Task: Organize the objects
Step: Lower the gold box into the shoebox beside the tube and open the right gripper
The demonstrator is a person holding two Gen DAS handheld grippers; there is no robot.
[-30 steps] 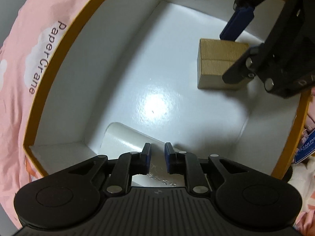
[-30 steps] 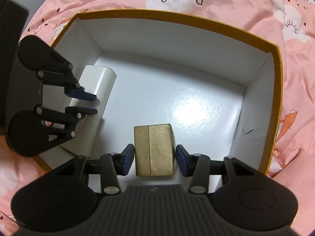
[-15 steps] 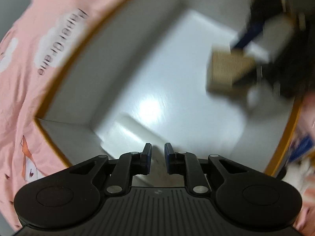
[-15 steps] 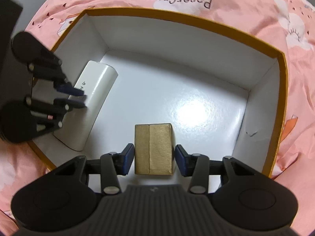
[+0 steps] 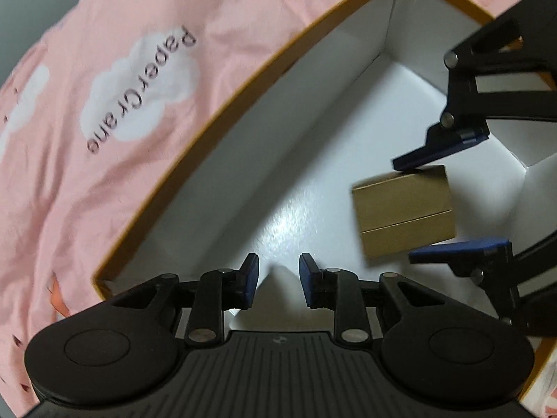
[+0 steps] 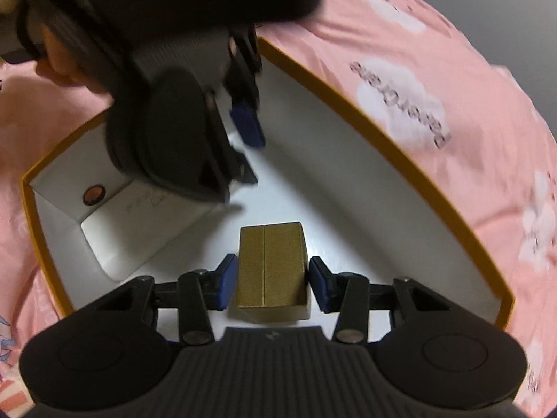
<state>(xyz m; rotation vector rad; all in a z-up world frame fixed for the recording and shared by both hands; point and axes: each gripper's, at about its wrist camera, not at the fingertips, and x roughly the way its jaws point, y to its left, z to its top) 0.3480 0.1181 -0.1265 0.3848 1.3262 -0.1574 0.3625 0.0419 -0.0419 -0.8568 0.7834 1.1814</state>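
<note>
Gold box (image 6: 269, 268) sits on the white floor of the tray (image 6: 383, 118), an open carton with an orange rim, between the fingers of the right hand-held gripper (image 6: 268, 280). In the right wrist view a sliver of gap shows at the left pad and the right pad is at or just off the box's side, so I cannot tell whether the pads press on it; the box's base appears to rest on the floor, tilted slightly toward the camera. In the left wrist view the same box (image 5: 403, 212) lies toward the right of the tray, with one blue finger at its far edge and the other at its near edge.

White case (image 6: 139, 230) lies in the near left corner of the tray, partly under the left hand-held gripper (image 5: 276, 275). That gripper's jaws are opening, and nothing is pinched between them; only a corner of the case shows below the gap.

Judging by this, both items are already inside the tray: the case looks placed and let go, and the box is at or near its spot. What seems left is freeing the box and withdrawing both grippers.

The box is matte gold, rectangular, with a seam across its top face. The tray rests on a pink sheet (image 5: 104, 122) printed with clouds.
</note>
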